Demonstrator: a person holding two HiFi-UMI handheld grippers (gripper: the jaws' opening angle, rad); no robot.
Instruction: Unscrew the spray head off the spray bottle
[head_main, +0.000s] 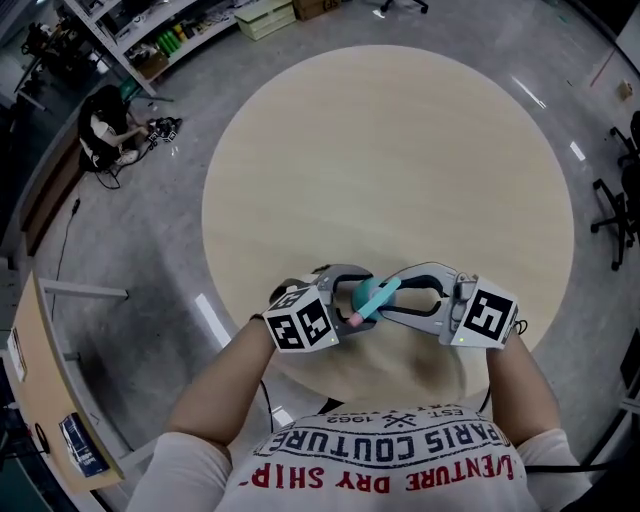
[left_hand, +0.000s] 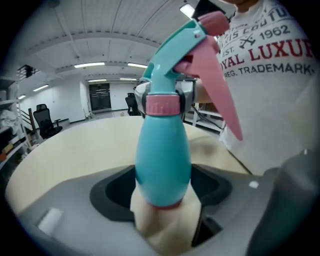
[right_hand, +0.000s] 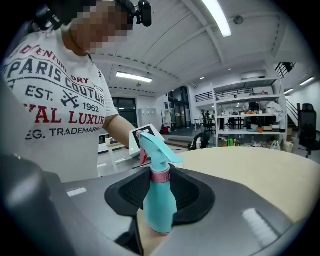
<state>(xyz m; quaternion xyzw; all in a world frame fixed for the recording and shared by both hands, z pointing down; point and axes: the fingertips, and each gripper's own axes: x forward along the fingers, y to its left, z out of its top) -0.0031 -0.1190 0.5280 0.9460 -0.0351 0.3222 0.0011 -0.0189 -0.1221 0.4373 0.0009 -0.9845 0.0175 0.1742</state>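
Fingers (left_hand: 112, 192): 2 pairs clamped (left gripper (left_hand: 162, 197), right gripper (right_hand: 160, 196)) | spray bottle (left_hand: 165, 155): 1

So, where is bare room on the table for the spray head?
The table is bare from its middle to the far rim. Only the near edge is crowded: left gripper and right gripper hold the spray bottle there.

shelf clutter (right_hand: 250, 130) too small

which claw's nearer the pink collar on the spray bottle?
Right. The right claw sits around the pink collar at the neck; the left claw grips the spray bottle lower down on its body, toward the base.
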